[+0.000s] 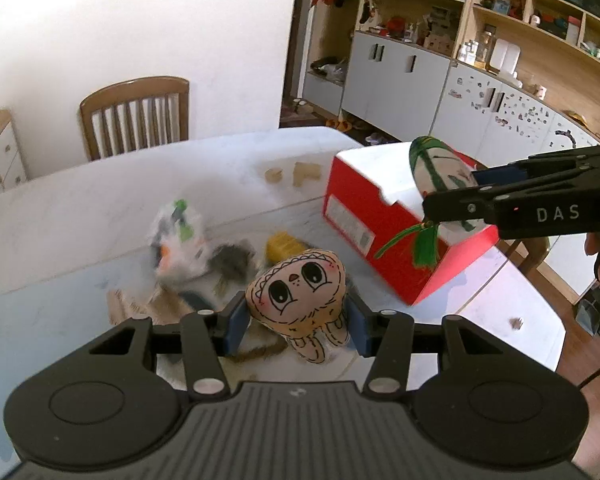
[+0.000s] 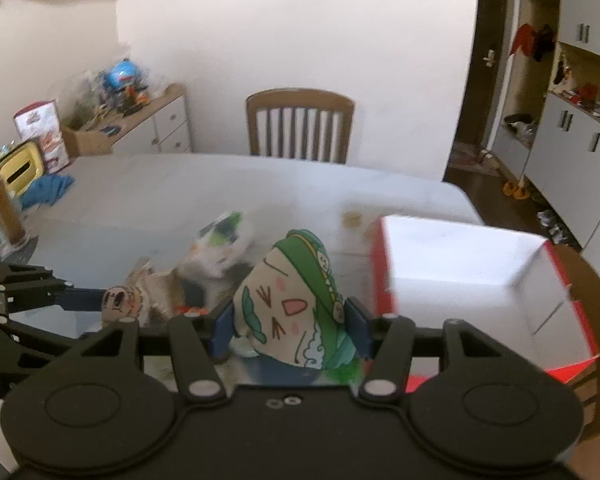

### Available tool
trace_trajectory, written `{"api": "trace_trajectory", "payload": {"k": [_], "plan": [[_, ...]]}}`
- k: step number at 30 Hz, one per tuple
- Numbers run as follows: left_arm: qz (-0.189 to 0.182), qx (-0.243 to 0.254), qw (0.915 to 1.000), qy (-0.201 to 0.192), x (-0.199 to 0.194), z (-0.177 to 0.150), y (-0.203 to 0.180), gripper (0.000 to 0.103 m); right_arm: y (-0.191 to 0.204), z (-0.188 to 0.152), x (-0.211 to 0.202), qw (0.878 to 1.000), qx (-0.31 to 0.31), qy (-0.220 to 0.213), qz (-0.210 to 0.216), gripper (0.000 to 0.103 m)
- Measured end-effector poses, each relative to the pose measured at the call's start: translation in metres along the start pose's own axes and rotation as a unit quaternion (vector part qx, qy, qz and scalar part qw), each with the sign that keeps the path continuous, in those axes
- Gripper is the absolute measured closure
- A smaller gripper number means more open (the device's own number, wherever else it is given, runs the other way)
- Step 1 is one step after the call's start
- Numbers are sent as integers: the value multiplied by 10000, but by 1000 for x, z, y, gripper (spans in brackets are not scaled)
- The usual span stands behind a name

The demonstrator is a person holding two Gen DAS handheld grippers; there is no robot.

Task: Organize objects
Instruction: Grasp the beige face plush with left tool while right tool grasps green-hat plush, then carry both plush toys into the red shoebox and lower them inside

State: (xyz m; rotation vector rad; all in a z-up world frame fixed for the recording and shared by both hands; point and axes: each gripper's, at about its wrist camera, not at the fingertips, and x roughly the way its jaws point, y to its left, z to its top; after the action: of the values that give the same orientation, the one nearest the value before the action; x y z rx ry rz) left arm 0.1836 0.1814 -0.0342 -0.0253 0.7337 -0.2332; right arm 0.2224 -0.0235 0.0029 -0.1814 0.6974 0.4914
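Here the left tongs clamp a beige plush with big drawn eyes between their blue pads, holding it clear above the table. The right tongs grip a second plush, pale-faced with a green headscarf, its green tassel dangling over the near edge of the red box. The box sits open on the table's right side, its white inside bare. Behind the beige plush lies a blurred heap: a crumpled white wrapper, something dark, a yellow block. A wooden chair stands at the table's far edge.
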Motion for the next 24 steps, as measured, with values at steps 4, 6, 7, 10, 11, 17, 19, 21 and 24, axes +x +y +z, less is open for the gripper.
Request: {"api": "trace_trajectory", "payload": {"k": [4,6,7,10,11,17,19,21,24], "plan": [[32,146,9999,-79,10,21,-24,52,-33,6,-7,9998,22,-160,-142,47],[41,210,9997,-86,18,32,-38,52,-50,8,-7,9996,7,-197,-207,47],[42,232,9997,-80,22,36,-45,52,-57,8,-7,9995,3,-208,-230,47],[40,306,9995,-46,38,50,-66,52,-84,9,-6,9993,29,-235,-286,47],[38,324,9995,-27,44,54,-73,52,-94,9,-5,9993,41,-232,-302,47],[-29,509,9986,126,83,81,-114,52,-144,5,9,9994,78,-100,-306,46],[-63,573,9981,195,97,87,-127,52,-161,4,16,9996,109,1,-264,47],[-79,641,9975,276,112,96,-141,52,-177,2,22,9996,107,98,-246,47],[-108,729,9967,351,131,106,-157,52,-197,0,31,9994,67,178,-276,47]]}}
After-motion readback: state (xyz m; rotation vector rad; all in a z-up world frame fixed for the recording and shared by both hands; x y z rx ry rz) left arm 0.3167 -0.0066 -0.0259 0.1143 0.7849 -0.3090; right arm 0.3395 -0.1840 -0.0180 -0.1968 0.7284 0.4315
